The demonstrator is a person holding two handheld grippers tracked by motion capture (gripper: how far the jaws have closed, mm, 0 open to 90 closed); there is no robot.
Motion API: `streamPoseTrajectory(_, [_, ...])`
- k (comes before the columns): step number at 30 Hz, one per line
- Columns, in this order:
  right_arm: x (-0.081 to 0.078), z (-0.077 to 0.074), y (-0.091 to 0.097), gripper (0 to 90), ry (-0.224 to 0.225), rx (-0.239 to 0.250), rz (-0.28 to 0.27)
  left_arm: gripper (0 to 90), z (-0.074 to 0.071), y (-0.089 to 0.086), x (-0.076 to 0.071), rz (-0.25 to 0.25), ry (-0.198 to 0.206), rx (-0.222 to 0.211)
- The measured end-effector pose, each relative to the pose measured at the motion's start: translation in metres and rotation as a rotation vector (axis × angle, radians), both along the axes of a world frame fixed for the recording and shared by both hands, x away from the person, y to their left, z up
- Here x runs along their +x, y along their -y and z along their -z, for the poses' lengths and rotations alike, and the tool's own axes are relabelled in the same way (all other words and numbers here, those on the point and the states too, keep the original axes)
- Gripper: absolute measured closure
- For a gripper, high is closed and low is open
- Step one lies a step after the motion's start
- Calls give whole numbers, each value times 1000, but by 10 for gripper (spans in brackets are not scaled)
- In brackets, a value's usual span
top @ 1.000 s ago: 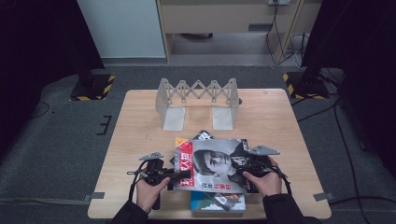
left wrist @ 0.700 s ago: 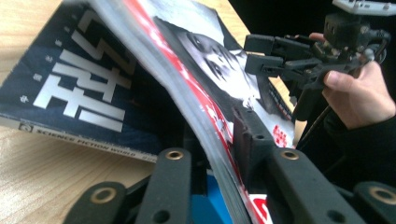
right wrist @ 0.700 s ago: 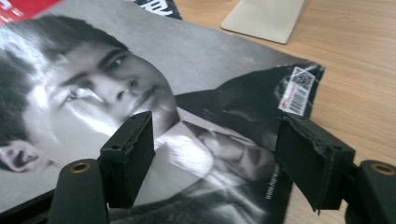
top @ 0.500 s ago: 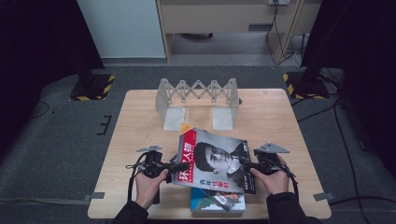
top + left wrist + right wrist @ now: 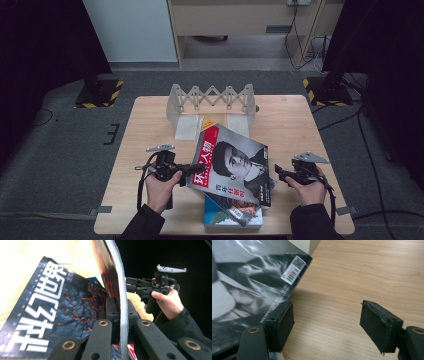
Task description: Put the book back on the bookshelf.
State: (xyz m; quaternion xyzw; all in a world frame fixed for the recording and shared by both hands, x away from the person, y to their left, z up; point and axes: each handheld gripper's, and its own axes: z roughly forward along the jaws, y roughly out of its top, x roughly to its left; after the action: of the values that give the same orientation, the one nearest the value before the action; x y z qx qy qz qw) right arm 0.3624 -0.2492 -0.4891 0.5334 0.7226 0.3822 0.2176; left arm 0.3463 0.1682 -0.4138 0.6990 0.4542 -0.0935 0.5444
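Left gripper is clamped on the left edge of the top magazine — in the left gripper view the jaws pinch the page stack edge-on, nothing else between them. Its jaws have just been closing, and the magazine's edge sits between them. The magazine has a black-and-white portrait cover with a red strip down its spine side. It's tilted, left side raised off the table, far corner pointing towards the folding rack at the back of the table.

Right gripper sits just beside the magazine's right edge, not on it. Right gripper view: jaws stand apart with bare wood between the pads; magazine corner with the barcode lies just to the side of the left-hand pad — not gripped.

Under the lifted magazine, more magazines stay flat at the near edge of the table — a blue-covered one in the high view, and one with large white characters on a dark cover in the left gripper view.
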Motion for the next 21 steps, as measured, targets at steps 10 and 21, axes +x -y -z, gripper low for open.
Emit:
streamPoseTrajectory(10, [2, 5, 19, 272, -18, -17, 39, 858, -24, 18, 4, 33, 30, -61])
streamPoseTrajectory(21, [6, 15, 43, 264, -53, -40, 91, 858, -46, 42, 11, 62, 50, -78])
